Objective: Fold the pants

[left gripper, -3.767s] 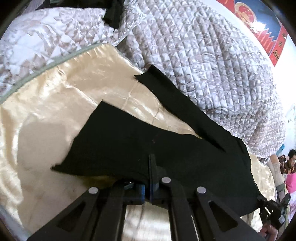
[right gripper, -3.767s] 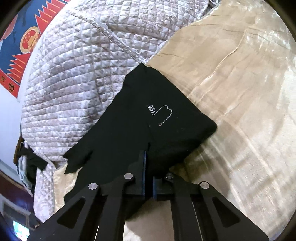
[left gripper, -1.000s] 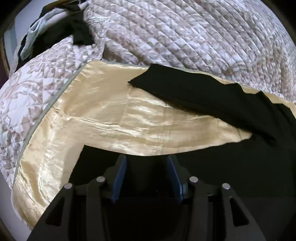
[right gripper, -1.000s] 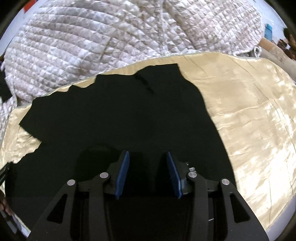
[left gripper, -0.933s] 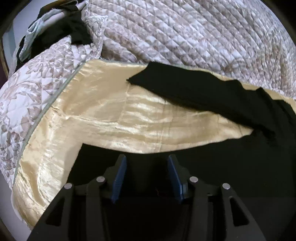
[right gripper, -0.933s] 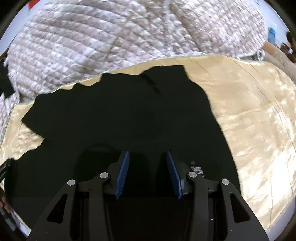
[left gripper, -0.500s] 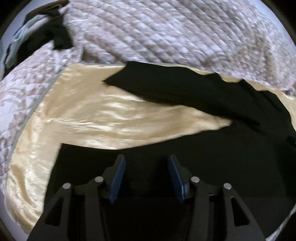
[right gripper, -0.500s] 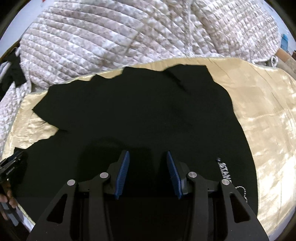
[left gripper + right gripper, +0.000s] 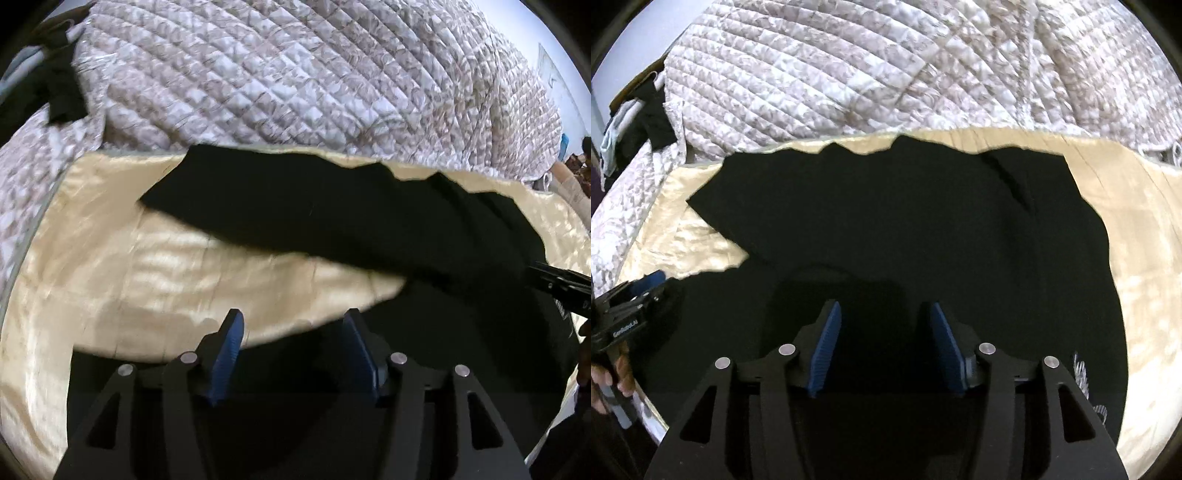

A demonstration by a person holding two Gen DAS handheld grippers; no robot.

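Observation:
Black pants lie spread on a gold satin bed cover. One leg stretches across the back; the other runs under my left gripper. My left gripper is open and empty, just above the near leg's edge. In the right wrist view the pants fill the middle, with white lettering at the right. My right gripper is open and empty above the cloth. The left gripper also shows in the right wrist view, and the right gripper shows at the edge of the left wrist view.
A bunched quilted grey-white blanket rises right behind the pants. Dark clothes lie at the far left on the quilt. The bed's near edge is at the lower left of the right wrist view.
Both grippers, shut on the pants 3.8 s ago, now stand open. Over the last second both views shifted, so that the pants sit more centred and the far leg lies closer.

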